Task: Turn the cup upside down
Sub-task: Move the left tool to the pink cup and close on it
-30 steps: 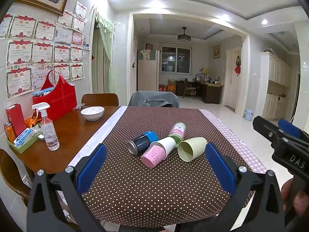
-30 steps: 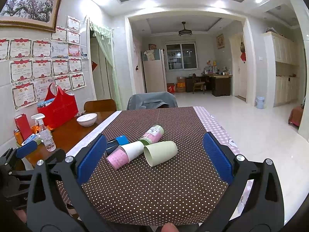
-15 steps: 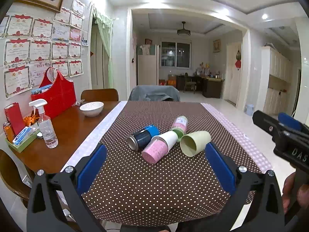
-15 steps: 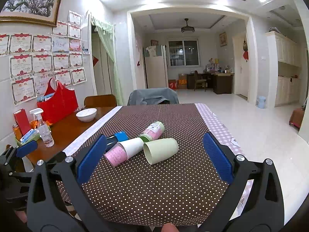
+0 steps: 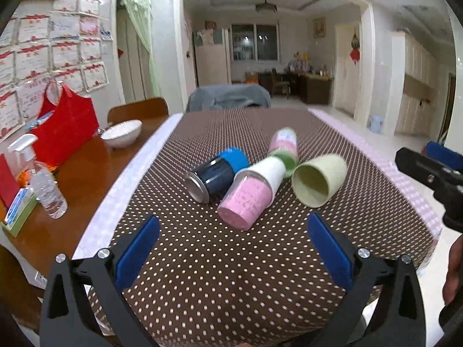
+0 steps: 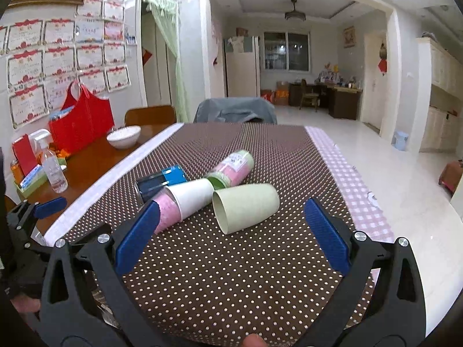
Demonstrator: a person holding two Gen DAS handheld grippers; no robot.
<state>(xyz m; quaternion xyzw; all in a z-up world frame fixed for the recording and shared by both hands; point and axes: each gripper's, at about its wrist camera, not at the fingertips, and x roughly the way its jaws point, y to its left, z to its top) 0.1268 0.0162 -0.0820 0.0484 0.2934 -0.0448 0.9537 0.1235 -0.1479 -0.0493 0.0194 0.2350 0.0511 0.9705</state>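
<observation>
Spray bottle: stands at my 9 o'clock on the bare wood of the table, just in front of the red bag.
Bowl: white, at 10 o'clock, near the edge of the dotted cloth.
My left tongs: jaws wide apart, holding nothing, over the near part of the cloth.
Blue can: on its side at 11 o'clock, touching the pink tube.
Pink tube: on its side at 12 o'clock, white cap pointing away from me.
Green-and-pink tube: lying behind the others.
Cup: pale green, on its side at 1 o'clock, mouth turned toward me, just beside the pink tube.
My right tongs: jaws wide apart, empty, with the cup lying between the blue pads.
</observation>
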